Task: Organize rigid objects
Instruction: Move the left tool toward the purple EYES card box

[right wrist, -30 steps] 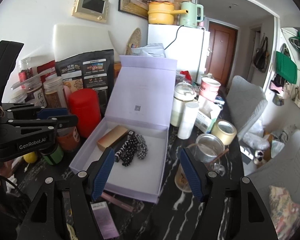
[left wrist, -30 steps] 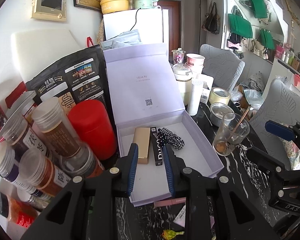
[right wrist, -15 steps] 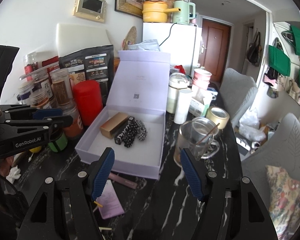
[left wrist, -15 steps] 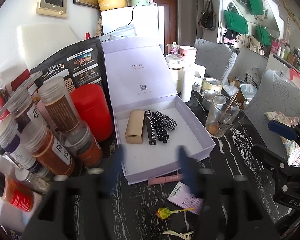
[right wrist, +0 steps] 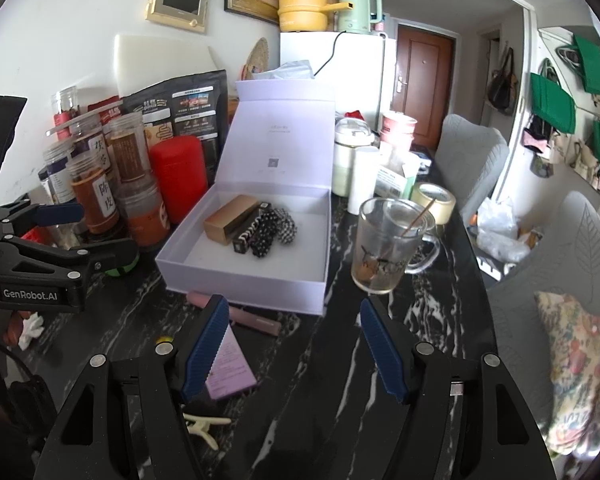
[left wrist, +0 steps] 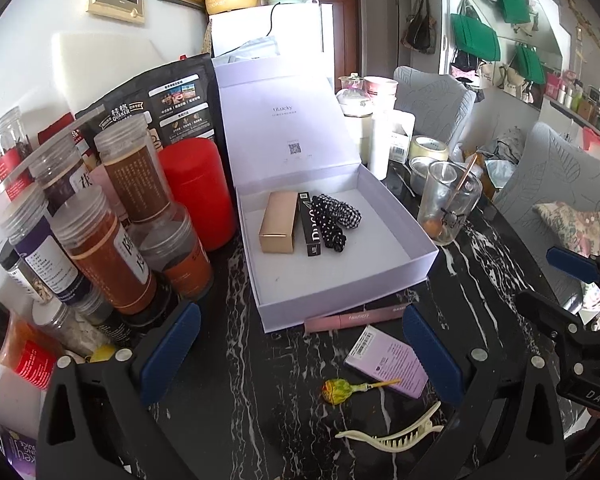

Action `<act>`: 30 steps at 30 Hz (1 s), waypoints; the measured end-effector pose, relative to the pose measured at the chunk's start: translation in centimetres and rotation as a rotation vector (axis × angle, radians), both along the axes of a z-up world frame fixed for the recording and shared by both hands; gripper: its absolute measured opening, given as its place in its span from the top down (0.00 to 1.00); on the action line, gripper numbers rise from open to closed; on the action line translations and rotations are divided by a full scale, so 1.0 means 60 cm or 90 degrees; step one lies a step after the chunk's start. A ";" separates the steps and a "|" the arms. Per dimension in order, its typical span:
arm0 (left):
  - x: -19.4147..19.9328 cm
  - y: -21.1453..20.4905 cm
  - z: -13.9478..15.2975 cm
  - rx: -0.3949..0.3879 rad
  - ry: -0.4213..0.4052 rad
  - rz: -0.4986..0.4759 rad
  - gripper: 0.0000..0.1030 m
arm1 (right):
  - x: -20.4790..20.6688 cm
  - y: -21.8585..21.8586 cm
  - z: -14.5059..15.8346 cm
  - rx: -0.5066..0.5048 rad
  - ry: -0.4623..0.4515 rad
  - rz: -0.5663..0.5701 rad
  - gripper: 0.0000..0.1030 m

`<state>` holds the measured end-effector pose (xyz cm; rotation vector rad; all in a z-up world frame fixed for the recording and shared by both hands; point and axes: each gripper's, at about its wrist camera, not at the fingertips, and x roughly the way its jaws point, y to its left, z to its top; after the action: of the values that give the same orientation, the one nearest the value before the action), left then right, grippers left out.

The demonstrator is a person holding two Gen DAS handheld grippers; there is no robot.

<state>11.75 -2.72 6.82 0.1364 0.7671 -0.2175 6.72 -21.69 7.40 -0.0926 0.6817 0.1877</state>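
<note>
Your left gripper (left wrist: pixel 300 344) angles down over the black marble-patterned tabletop (left wrist: pixel 236 392), its blue-padded jaws having just swung wide apart with nothing between them. Below and between its fingers lie a flat lilac card packet (left wrist: pixel 388 362), a yellow-green wrapped lollipop (left wrist: pixel 340 390) touching the packet's near edge, and a cream plastic claw hair clip (left wrist: pixel 392 430) nearest the camera. A slim pink tube (left wrist: pixel 356 317) rests against the front wall of the open lavender gift box (left wrist: pixel 340 292), whose lid stands upright behind it. Inside the box, side by side toward the back left, sit a gold rectangular carton (left wrist: pixel 278 222), a narrow black carton (left wrist: pixel 310 228) and a black-and-white dotted scrunchie (left wrist: pixel 336 216).

Your right gripper (right wrist: pixel 292 344) tilts down likewise, just right of the box's front corner, jaws parted and empty above bare tabletop; its left finger overlaps the pink tube and lilac packet in view. A clear glass mug (right wrist: pixel 388 252) with a stick stands just beside the box on the right.
</note>
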 end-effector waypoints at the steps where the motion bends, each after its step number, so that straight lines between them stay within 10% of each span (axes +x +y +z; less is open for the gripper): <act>1: -0.004 0.001 -0.003 -0.001 0.000 -0.003 0.00 | -0.004 0.002 -0.003 -0.002 0.001 0.000 0.33; 30: 0.018 -0.087 -0.130 0.000 0.137 -0.216 0.00 | -0.050 -0.030 -0.140 0.051 0.116 -0.037 0.33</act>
<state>12.81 -7.93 -1.01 0.2471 0.9558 -0.5615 3.72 -23.51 -1.01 0.0215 0.8560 0.1687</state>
